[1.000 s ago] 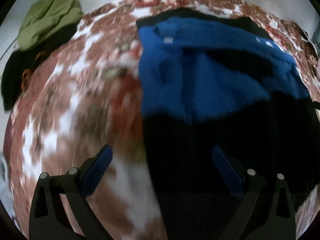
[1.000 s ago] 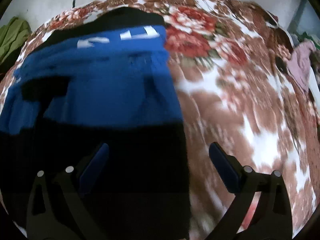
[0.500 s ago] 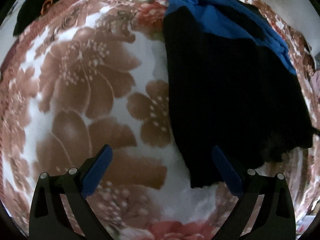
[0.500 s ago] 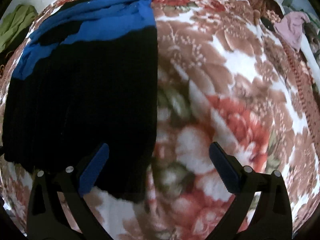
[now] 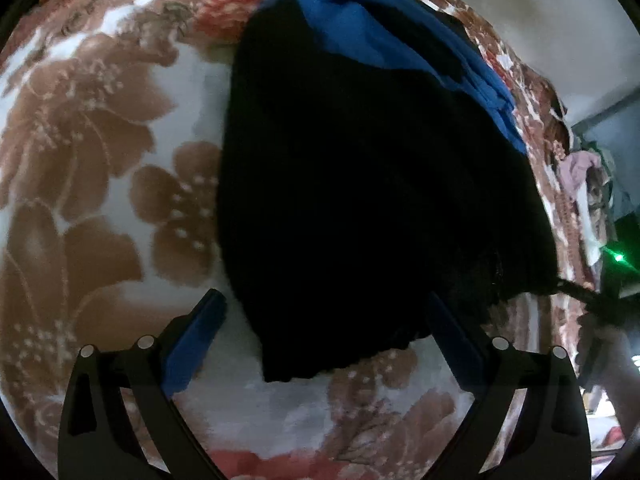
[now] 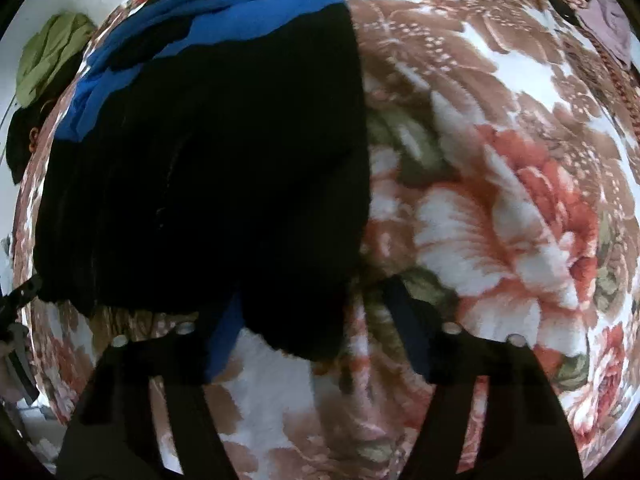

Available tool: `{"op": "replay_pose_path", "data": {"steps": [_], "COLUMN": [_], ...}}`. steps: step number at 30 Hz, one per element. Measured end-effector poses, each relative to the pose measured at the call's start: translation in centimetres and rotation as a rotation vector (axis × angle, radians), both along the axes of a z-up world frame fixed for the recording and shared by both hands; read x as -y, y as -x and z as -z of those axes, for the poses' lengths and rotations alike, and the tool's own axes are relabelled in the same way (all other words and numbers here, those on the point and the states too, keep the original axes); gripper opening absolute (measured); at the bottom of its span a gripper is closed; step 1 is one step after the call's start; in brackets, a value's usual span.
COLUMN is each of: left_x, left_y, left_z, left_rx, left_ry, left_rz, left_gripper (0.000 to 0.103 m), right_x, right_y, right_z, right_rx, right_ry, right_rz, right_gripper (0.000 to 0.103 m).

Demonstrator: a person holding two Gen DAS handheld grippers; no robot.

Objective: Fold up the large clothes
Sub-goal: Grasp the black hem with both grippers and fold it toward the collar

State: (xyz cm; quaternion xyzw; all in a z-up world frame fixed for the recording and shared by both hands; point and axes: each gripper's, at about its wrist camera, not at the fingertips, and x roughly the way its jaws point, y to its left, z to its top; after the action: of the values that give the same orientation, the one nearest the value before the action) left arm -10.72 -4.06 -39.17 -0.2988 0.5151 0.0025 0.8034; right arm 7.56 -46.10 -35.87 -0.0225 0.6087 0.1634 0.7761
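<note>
The black-and-blue garment (image 5: pixel 360 184) lies flat on my plush floral blanket (image 5: pixel 100 128), soft and matte. My left gripper (image 5: pixel 320 336) stands wide open over its near hem, gripping nothing. My right gripper (image 6: pixel 316 320) is closing around the hem's corner. A crumpled green cloth (image 6: pixel 52 56) lies beyond.

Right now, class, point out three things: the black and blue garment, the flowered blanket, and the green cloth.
garment (image 6: pixel 208 168), right wrist view, on its black part.
blanket (image 6: pixel 500 216), right wrist view, on a red flower.
green cloth (image 6: pixel 48 60), right wrist view, on its crumpled middle.
</note>
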Motion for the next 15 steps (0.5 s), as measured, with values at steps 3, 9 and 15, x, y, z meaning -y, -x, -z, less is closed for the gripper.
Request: {"op": "replay_pose_path", "data": {"steps": [3,9,15], "left_x": [-0.3,0.1,0.7], "left_y": [-0.1,-0.6,-1.1], "left_z": [0.4,0.5,-0.4], "left_rx": [0.028,0.043,0.057], "left_ry": [0.107,0.166,0.136], "left_rz": [-0.029,-0.01,0.063], "left_gripper": [0.096,0.074,0.044], "right_x": [0.2,-0.2,-1.2], "right_y": [0.0,-0.1,-0.4], "right_z": [0.3,0.0,-0.6], "right_rx": [-0.041,-0.034,-0.011], "right_ry": [-0.06,-0.049,-0.013], "right_rz": [0.018,-0.025,-0.067], "right_gripper": [0.042,0.033,0.015]}}
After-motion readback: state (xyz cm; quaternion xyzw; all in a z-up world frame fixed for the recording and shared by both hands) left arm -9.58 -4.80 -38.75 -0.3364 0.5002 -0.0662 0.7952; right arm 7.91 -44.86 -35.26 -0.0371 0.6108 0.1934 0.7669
